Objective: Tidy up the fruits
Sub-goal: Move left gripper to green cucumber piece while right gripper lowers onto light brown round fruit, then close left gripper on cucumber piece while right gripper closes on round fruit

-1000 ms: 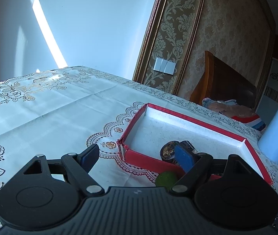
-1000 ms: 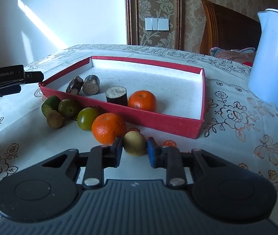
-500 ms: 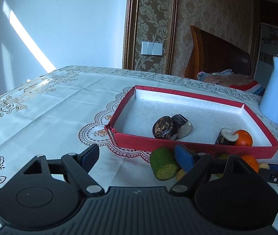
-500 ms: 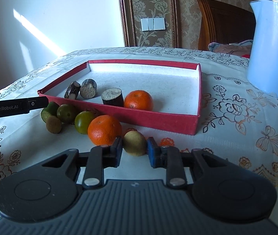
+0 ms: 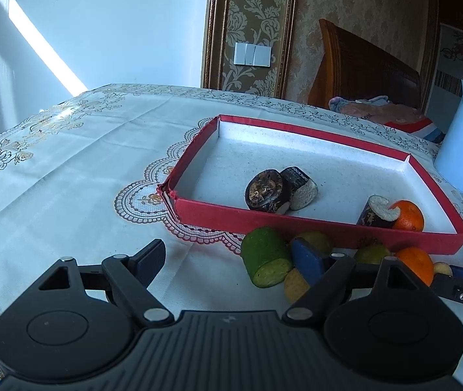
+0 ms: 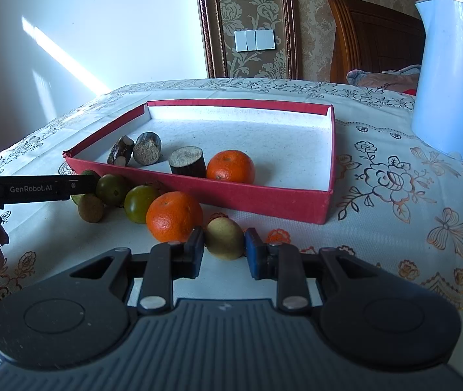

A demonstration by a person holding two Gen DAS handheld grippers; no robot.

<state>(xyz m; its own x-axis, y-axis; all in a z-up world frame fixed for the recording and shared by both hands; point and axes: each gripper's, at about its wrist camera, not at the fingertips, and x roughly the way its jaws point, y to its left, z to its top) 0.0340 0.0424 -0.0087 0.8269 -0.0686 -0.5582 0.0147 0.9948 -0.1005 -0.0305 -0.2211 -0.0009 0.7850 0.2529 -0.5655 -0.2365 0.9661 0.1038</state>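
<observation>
- Since a second ago the left gripper has swung from the tray's corner toward the loose fruit — the green chunk and its neighbours now lie ahead of it, where only a sliver of green showed; the right gripper has kept its place.
- Left jaws: wide apart, nothing between them; the right-hand pad sits just beside the green chunk.
- Right jaws: closed on a small yellow-green fruit, pads pressing on either flank; the fruit seems to rest on the tablecloth.
- Red tray: holds three dark cut pieces and one orange, all toward its near wall.
- Loose fruit: a second orange, two green round fruits and a brownish one lie in a row on the cloth just outside the tray's near wall.
- Handling, judged: the held fruit looks light and firm with a smooth, rounded skin — likely to slip if pinched off-centre, so the widest girth is the place to hold.
- Green chunk: a short cylinder with one flat cut face; its curved sides probably offer the surest purchase, the cut face being moist.
- Kettle: stands well apart to the right.
</observation>
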